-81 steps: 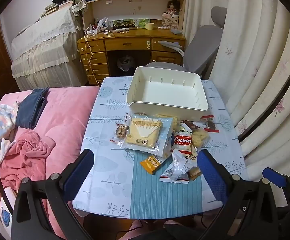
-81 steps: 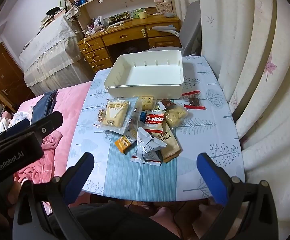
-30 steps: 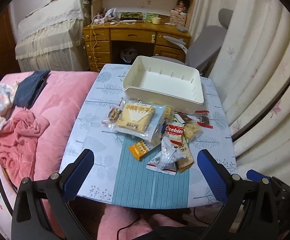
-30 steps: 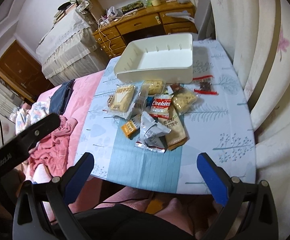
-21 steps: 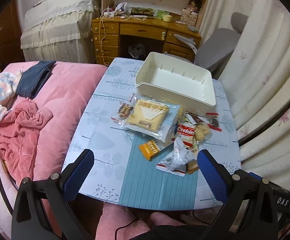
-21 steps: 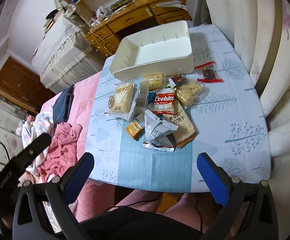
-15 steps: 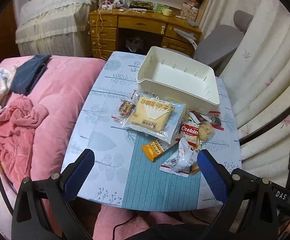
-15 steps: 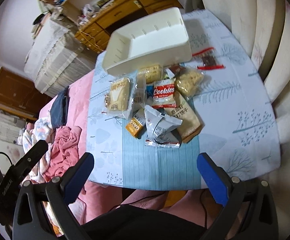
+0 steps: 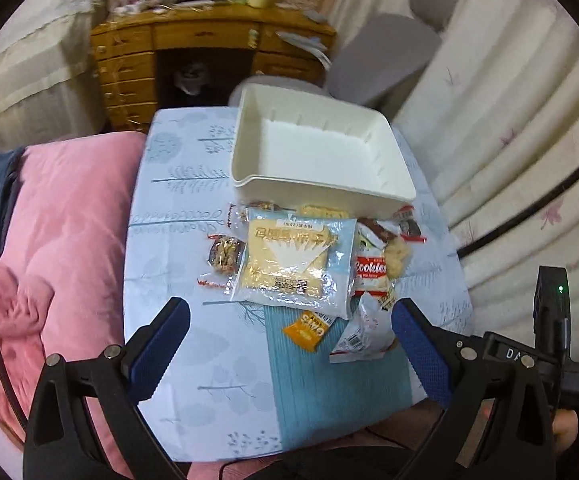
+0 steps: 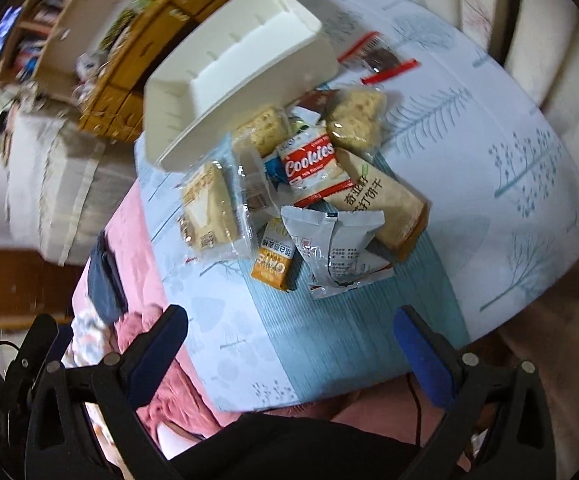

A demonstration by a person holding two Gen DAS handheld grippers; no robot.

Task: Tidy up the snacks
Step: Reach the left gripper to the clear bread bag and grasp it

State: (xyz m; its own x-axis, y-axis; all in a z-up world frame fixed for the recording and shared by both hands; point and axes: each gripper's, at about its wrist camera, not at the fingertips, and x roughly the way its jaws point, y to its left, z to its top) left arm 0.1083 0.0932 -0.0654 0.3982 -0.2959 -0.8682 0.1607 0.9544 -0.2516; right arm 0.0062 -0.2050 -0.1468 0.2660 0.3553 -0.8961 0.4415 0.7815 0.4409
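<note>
Snacks lie heaped on the light blue patterned table, just in front of the empty white bin, which sits at 12 o'clock from the pile in the left wrist view. The large clear bread pack lies on top, with a small dark candy at its 9 o'clock, the red Cookies pack at its 3 o'clock, an orange packet at 6 o'clock and a torn silver wrapper at 5 o'clock. In the right wrist view a long tan cracker bar lies partly under the Cookies pack. The left gripper and right gripper both hang above the near table edge, jaws spread wide, holding nothing.
</note>
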